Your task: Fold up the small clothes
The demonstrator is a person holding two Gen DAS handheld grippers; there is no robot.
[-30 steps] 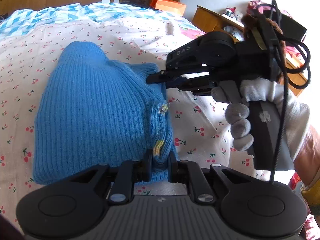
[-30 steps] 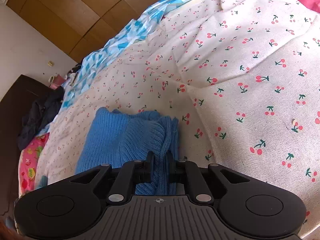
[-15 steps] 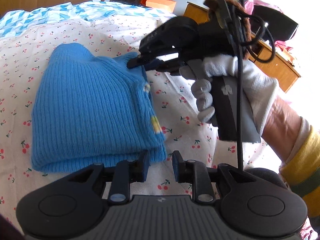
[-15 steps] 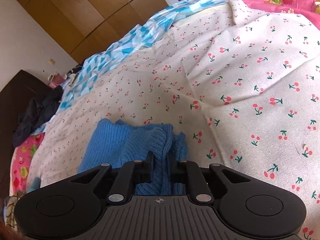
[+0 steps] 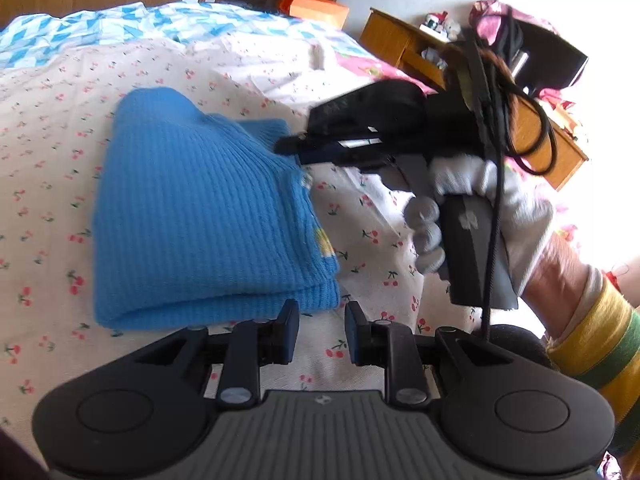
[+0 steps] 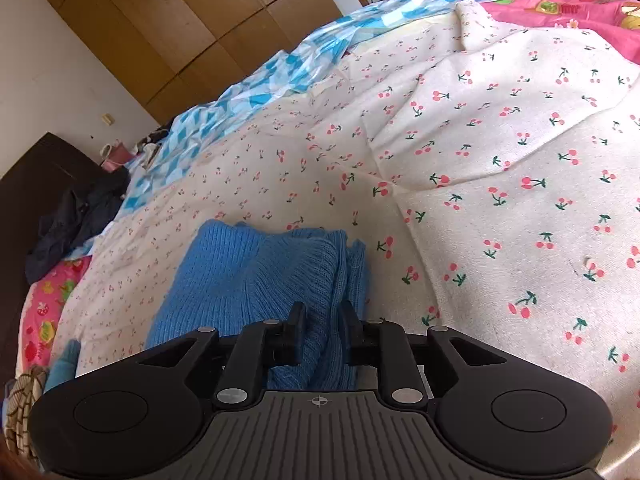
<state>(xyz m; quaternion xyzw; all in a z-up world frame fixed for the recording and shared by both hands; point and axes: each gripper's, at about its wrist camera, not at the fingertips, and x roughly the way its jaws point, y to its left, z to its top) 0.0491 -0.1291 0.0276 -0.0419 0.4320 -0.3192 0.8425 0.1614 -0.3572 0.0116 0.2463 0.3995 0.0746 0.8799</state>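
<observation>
A blue knitted sweater lies folded on the cherry-print bedsheet. My left gripper is open and empty, just off the sweater's near right corner. My right gripper is shut on the sweater's far right edge; blue knit fills the gap between its fingers. In the left wrist view the right gripper reaches in from the right, held by a white-gloved hand.
A blue-and-white patterned quilt and a pink blanket lie at the far side of the bed. A wooden desk with clutter stands to the right. Dark clothes sit beside the headboard. Wardrobes line the wall.
My left gripper let go of the sweater's near corner, opened and drew back. My right gripper kept its hold on the far edge and shifted slightly.
</observation>
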